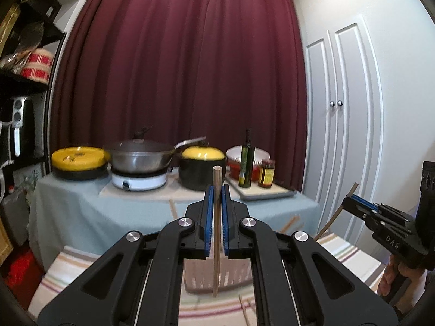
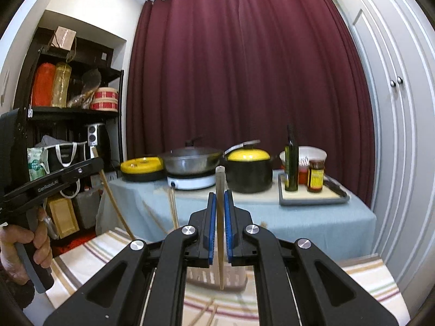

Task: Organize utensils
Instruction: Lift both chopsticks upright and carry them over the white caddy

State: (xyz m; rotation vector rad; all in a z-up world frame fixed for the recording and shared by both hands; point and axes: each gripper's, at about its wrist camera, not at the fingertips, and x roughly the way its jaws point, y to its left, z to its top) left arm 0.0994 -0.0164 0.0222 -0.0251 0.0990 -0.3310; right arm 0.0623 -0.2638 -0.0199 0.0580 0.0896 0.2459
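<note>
In the left wrist view my left gripper [image 1: 217, 190] is shut on a pale wooden chopstick [image 1: 216, 258] held upright, its lower tip over a pinkish slotted utensil basket [image 1: 233, 277]. At the right edge of that view my right gripper [image 1: 350, 199] holds a darker chopstick [image 1: 335, 216] at a slant. In the right wrist view my right gripper [image 2: 220, 194] is shut on an upright chopstick [image 2: 220, 260] above the same basket [image 2: 201, 275]. The left gripper [image 2: 98, 161], held by a hand, shows at the left with its chopstick [image 2: 114, 206]. Loose chopsticks [image 2: 204, 312] lie on the striped cloth [image 2: 367, 271].
Behind stands a table with a blue cloth [image 1: 81, 203] carrying yellow-lidded pots [image 1: 202, 168], a wok on a white cooker [image 1: 140, 180], and a tray with an oil bottle [image 1: 246, 168] and jar. More chopsticks [image 2: 172, 206] lie there. Dark shelves [image 2: 68, 108] stand left, white cupboard doors [image 1: 339, 108] right.
</note>
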